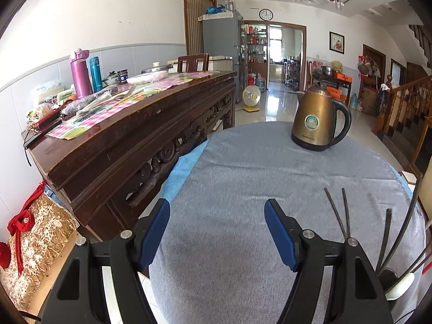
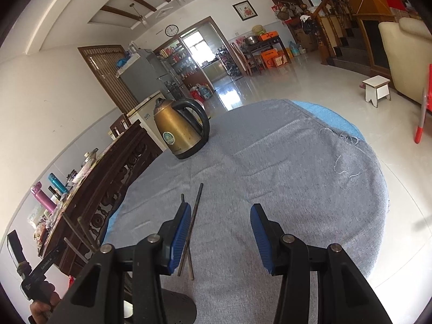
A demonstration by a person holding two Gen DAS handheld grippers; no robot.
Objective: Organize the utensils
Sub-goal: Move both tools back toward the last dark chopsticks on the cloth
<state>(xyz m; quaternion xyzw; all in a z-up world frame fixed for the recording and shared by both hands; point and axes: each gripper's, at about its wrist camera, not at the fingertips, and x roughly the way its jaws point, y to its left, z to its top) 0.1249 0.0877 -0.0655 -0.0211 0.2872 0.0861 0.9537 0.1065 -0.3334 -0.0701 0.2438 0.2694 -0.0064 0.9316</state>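
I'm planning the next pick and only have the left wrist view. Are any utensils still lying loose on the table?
Observer: Yes, two dark chopsticks lie crossed on the grey cloth, outside the holder.
Operator: Is the right claw on them?
Observer: No. The right claw is open and grips nothing; the chopsticks lie beside its left finger.
Operator: Any snag risk nearby?
Observer: Loose threads trail at the cloth's right edge, well away from the chopsticks.
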